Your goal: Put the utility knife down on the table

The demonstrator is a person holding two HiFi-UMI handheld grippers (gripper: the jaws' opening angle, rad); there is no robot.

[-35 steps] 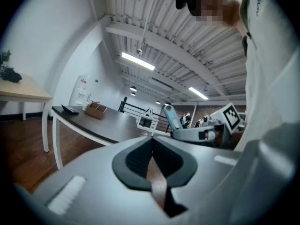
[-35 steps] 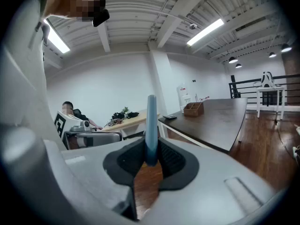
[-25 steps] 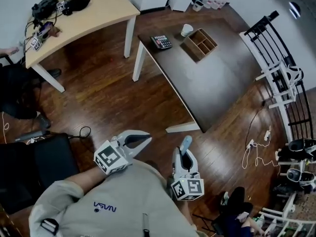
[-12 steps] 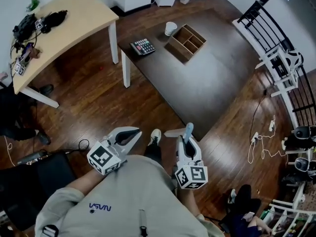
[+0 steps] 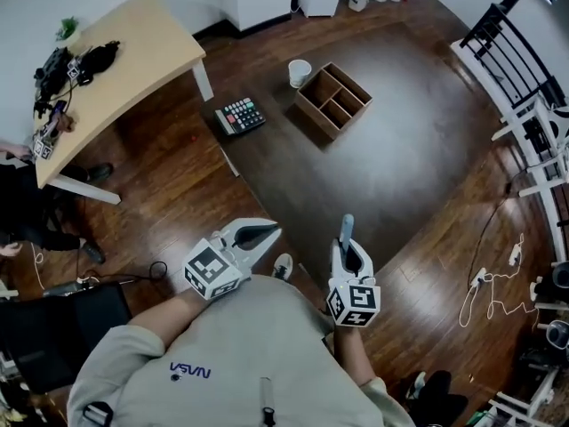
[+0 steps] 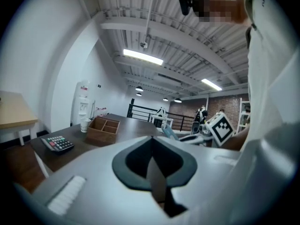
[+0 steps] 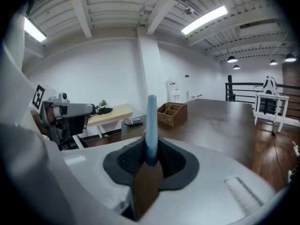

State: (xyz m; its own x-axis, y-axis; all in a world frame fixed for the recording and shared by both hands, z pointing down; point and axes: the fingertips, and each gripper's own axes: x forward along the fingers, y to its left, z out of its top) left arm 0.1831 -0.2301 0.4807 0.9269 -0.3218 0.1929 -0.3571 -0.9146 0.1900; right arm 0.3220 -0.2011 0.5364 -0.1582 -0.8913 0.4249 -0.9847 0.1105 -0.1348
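Observation:
The utility knife (image 5: 345,230), a slim light-blue handle, sticks out forward from my right gripper (image 5: 348,249), which is shut on it. In the right gripper view the knife (image 7: 151,125) stands up between the pads, pointing over the dark brown table (image 7: 220,123). In the head view the right gripper hangs over the near edge of that table (image 5: 400,149). My left gripper (image 5: 259,235) is beside it at the left, over the table's near corner, shut with nothing in it. The left gripper view shows its jaws (image 6: 152,146) together, with the knife (image 6: 168,132) off to the right.
On the dark table's far part lie a calculator (image 5: 240,116), a wooden divided box (image 5: 332,101) and a paper cup (image 5: 300,71). A light wooden desk (image 5: 116,69) with cables stands at the left, a black railing (image 5: 524,60) at the right, cords on the floor (image 5: 489,283).
The person has walked up to the dark table, which now fills the middle of the head view. Both grippers moved forward to its near edge; the right one still holds the knife.

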